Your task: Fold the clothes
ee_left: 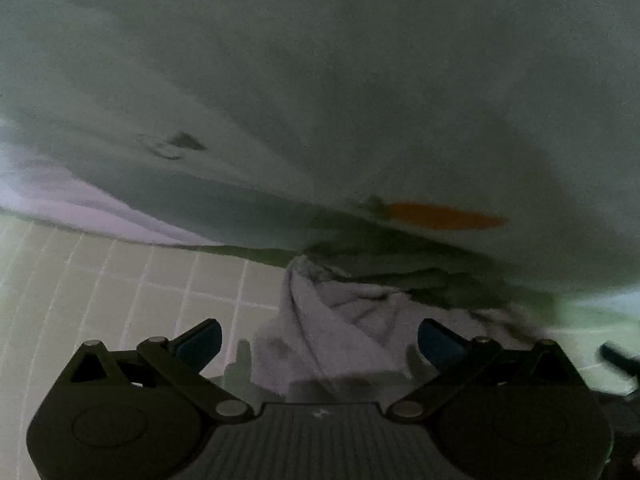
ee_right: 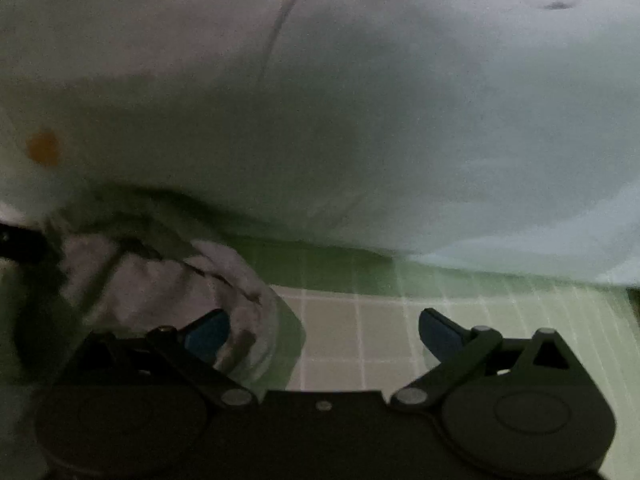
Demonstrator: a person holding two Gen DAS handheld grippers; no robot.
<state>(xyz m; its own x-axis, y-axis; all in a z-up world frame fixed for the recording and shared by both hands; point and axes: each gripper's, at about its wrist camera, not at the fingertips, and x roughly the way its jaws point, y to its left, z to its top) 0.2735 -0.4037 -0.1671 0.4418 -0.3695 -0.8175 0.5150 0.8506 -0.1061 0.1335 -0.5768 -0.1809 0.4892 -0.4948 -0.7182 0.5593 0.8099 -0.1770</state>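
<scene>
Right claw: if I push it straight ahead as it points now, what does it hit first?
Probably the gridded mat, which lies bare between the open right claw jaws; farther along hangs the white garment. The bunched grey cloth sits by the left finger, perhaps brushing it. Depth is unclear.

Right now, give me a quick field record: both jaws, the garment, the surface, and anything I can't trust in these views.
left gripper: jaws open, nothing between them, bunched fabric just ahead
right gripper: jaws open, bunched fabric by its left finger, bare tiles ahead
pale garment: fills the upper part of both views, small orange mark
bunched grey fabric: crumpled at the garment's lower edge
tiled surface: light grid pattern under the cloth
uncertain: dim, blurred; garment type unclear
</scene>
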